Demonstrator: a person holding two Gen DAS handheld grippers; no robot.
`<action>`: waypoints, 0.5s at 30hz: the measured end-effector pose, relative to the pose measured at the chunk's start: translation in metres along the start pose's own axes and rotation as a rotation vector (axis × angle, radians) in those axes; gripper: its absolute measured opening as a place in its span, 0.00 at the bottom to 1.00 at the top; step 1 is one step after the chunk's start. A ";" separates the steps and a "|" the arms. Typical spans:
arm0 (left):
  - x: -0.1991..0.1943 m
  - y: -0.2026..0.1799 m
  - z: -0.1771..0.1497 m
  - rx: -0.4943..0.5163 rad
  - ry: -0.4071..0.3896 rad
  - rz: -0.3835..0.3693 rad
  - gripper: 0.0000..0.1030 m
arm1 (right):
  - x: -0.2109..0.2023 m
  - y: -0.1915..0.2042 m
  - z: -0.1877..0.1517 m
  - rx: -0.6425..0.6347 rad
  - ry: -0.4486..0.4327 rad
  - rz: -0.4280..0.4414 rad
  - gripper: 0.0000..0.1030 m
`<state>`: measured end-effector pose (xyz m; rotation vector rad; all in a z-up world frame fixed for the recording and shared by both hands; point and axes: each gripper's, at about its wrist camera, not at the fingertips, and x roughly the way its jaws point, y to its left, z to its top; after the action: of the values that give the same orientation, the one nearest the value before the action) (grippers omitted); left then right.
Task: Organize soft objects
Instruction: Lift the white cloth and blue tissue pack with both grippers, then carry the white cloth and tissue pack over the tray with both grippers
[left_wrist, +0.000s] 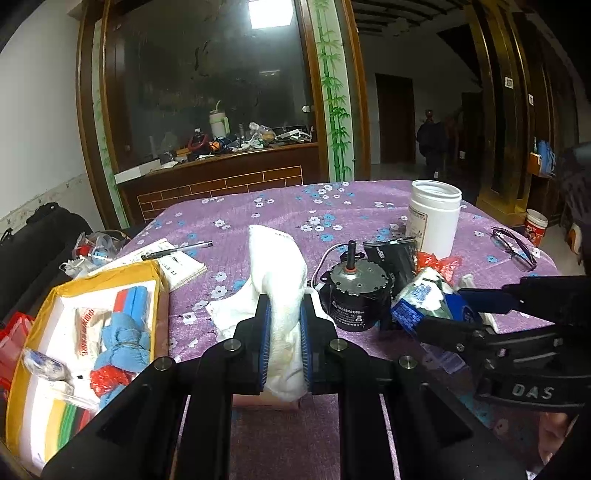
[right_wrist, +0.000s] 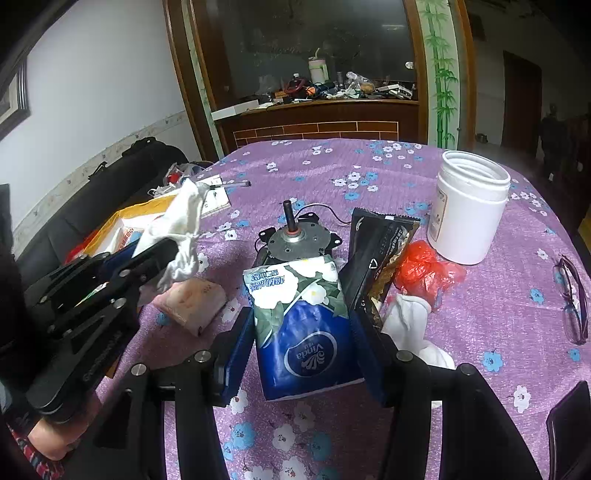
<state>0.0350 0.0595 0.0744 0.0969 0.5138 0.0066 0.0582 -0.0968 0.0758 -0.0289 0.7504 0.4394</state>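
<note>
My left gripper (left_wrist: 283, 325) is shut on a white cloth (left_wrist: 275, 266) and holds it above the purple flowered tablecloth (left_wrist: 332, 206); the cloth also shows in the right wrist view (right_wrist: 181, 229). My right gripper (right_wrist: 303, 332) is shut on a blue and white Vinda tissue pack (right_wrist: 299, 321), lifted in front of a small electric motor (right_wrist: 295, 240). The pack also shows in the left wrist view (left_wrist: 424, 299). A yellow-rimmed box (left_wrist: 27, 354) at the left holds a blue cloth (left_wrist: 125, 339) and other soft items. A pink sponge (right_wrist: 192, 299) lies on the table.
A white open jar (right_wrist: 469, 210), a black snack packet (right_wrist: 376, 251), a red plastic bag (right_wrist: 424, 273), a white sock (right_wrist: 410, 321) and glasses (right_wrist: 572, 299) lie to the right. A notebook and pen (left_wrist: 177, 254) lie at the left. A black bag (left_wrist: 33, 258) sits beyond the table's left edge.
</note>
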 end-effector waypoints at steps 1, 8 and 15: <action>-0.002 0.000 0.000 -0.004 0.000 -0.003 0.11 | 0.000 0.000 0.000 -0.001 -0.002 -0.001 0.53; -0.023 0.003 0.010 -0.004 -0.029 0.035 0.11 | -0.007 0.000 0.001 -0.001 -0.013 0.009 0.53; -0.034 0.003 0.017 -0.007 -0.036 0.057 0.11 | -0.017 0.003 0.003 -0.003 -0.035 0.026 0.53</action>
<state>0.0136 0.0594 0.1064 0.1045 0.4751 0.0620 0.0480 -0.0998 0.0891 -0.0143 0.7164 0.4647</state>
